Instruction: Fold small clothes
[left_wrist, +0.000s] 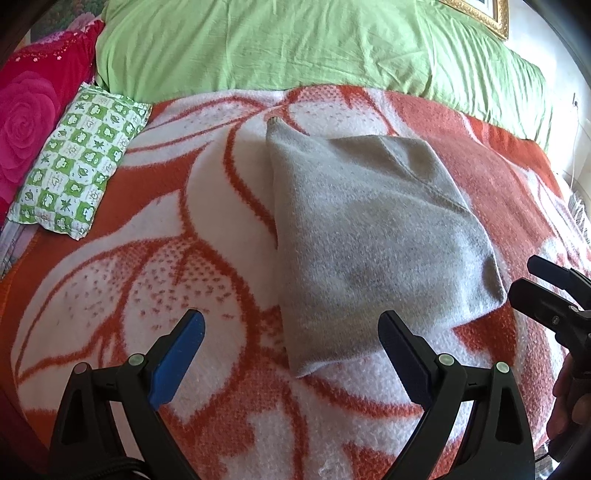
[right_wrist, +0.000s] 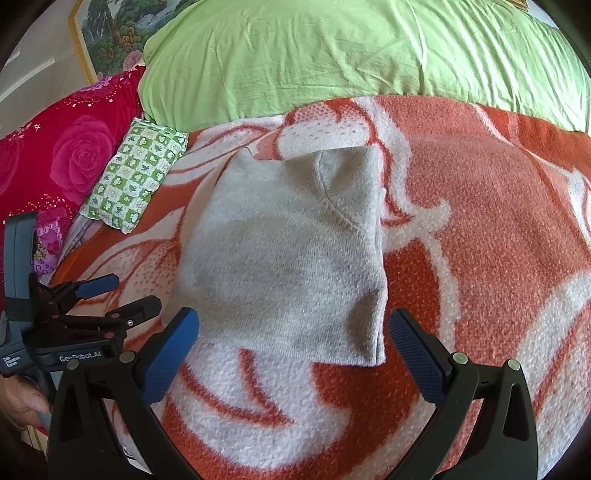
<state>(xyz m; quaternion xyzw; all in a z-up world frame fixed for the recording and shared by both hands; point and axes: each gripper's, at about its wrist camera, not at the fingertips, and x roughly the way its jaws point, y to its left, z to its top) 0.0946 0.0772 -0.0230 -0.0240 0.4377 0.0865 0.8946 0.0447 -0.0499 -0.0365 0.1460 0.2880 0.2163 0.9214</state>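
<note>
A small grey knitted garment (left_wrist: 373, 236) lies folded flat on the orange and white blanket (left_wrist: 166, 258); it also shows in the right wrist view (right_wrist: 288, 254). My left gripper (left_wrist: 291, 336) is open and empty, just in front of the garment's near left corner. My right gripper (right_wrist: 293, 332) is open and empty, with the garment's near edge between its fingers. The right gripper also shows at the right edge of the left wrist view (left_wrist: 524, 280), beside the garment's right corner. The left gripper shows in the right wrist view (right_wrist: 136, 293), left of the garment.
A green patterned packet (left_wrist: 79, 162) lies on the blanket at the left. A green duvet (left_wrist: 295, 44) is piled behind the blanket. A pink rose-print pillow (left_wrist: 26, 118) lies at the far left. A framed picture (right_wrist: 110, 33) hangs on the wall.
</note>
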